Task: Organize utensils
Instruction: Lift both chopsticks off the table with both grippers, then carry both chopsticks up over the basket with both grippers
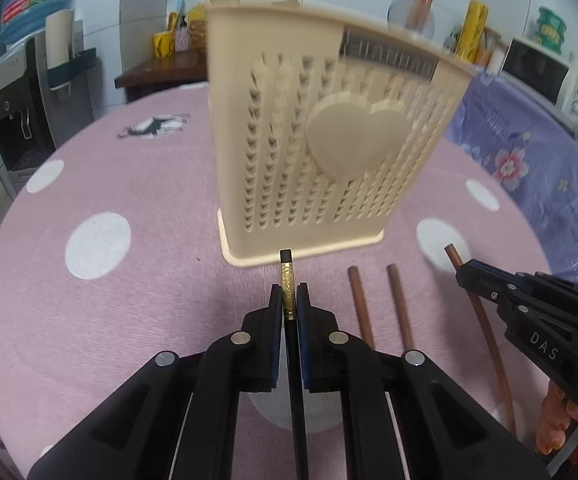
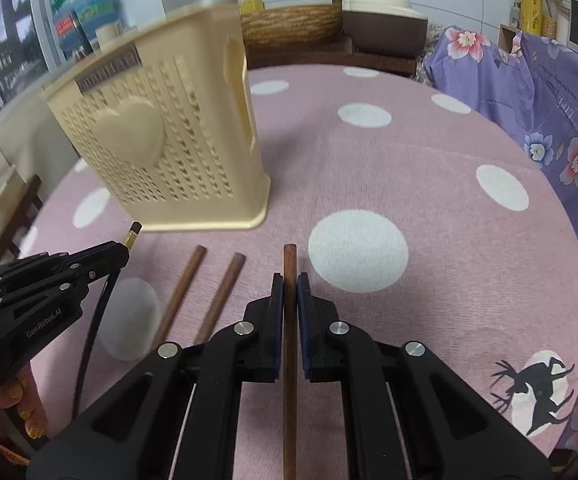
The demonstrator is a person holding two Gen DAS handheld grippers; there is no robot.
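While left gripper [image 1: 289, 292] clamps a black chopstick [image 1: 287, 280], right gripper [image 2: 289, 280] pinches a brown chopstick [image 2: 289, 260]; cream holder [image 1: 321, 136] mid-table.

You are working over a round table under a pink polka-dot cloth [image 2: 429, 184]; a beige perforated holder [image 1: 309, 152] is standing on it, and two brown chopsticks [image 2: 197, 292] are lying just in front of it.

Microwave [image 1: 545, 74] and water dispenser [image 1: 13, 120] behind a floral (purple) cloth [image 2: 549, 112].
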